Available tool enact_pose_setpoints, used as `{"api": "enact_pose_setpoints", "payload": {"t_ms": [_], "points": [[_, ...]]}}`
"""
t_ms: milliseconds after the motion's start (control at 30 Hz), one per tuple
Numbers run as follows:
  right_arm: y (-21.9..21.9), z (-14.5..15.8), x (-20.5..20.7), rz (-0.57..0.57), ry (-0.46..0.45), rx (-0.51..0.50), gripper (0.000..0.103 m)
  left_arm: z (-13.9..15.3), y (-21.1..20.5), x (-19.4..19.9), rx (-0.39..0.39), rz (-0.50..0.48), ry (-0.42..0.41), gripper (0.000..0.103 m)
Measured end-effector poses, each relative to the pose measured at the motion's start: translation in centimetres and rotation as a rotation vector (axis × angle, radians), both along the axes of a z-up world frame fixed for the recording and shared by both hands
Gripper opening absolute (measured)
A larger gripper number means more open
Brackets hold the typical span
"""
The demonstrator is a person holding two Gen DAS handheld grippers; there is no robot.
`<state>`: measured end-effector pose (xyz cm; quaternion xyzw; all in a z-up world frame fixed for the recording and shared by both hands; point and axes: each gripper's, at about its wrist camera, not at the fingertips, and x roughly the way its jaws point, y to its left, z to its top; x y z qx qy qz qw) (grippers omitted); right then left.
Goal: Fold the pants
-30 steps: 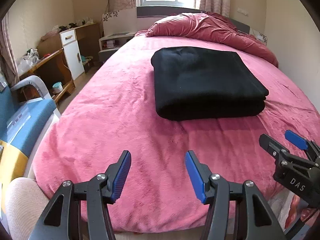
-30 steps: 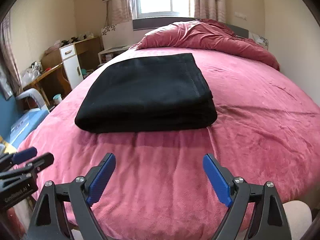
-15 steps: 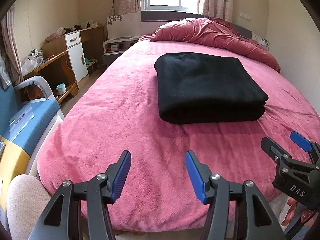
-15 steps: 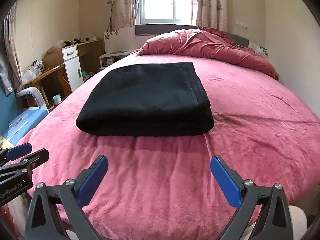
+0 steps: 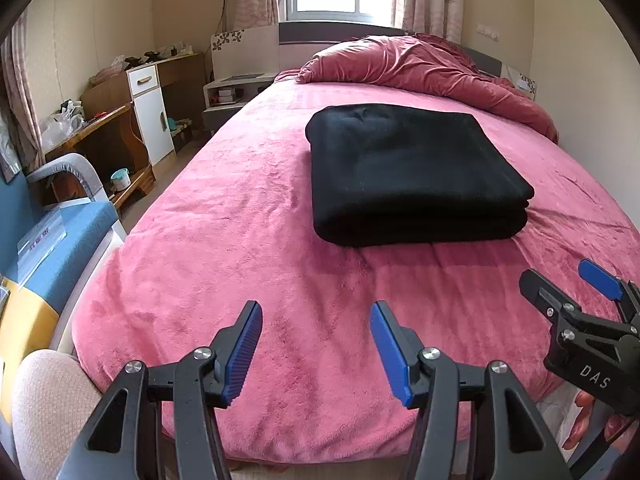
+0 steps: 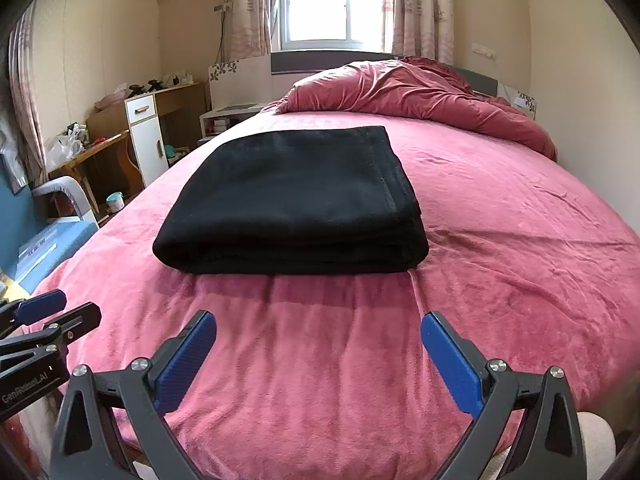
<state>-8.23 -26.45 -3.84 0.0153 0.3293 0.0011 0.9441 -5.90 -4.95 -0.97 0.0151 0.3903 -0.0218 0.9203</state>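
Observation:
The black pants lie folded into a thick neat rectangle on the pink bed, seen again in the right wrist view as the same dark stack. My left gripper hovers open over the bed's near end, well short of the pants, nothing between its blue pads. My right gripper stands wide open, also short of the stack and holding nothing. Each gripper shows at the other view's edge: the right one and the left one.
A bunched red duvet lies at the head of the bed under the window. Left of the bed stand a wooden desk, a white cabinet and a blue padded seat. A wall runs close along the bed's right side.
Both views have tilted up a little, so the pants sit lower in the frames. The right gripper's fingers have spread wider apart. The pants have not moved.

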Motion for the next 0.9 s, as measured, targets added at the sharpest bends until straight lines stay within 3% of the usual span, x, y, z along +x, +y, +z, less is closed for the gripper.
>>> {"api": "enact_pose_setpoints", "payload": {"t_ms": [900], "points": [[0.08, -0.18, 0.15, 0.011, 0.004, 0.005, 0.103, 0.25, -0.52, -0.66, 0.009, -0.012, -0.034, 0.058]]}}
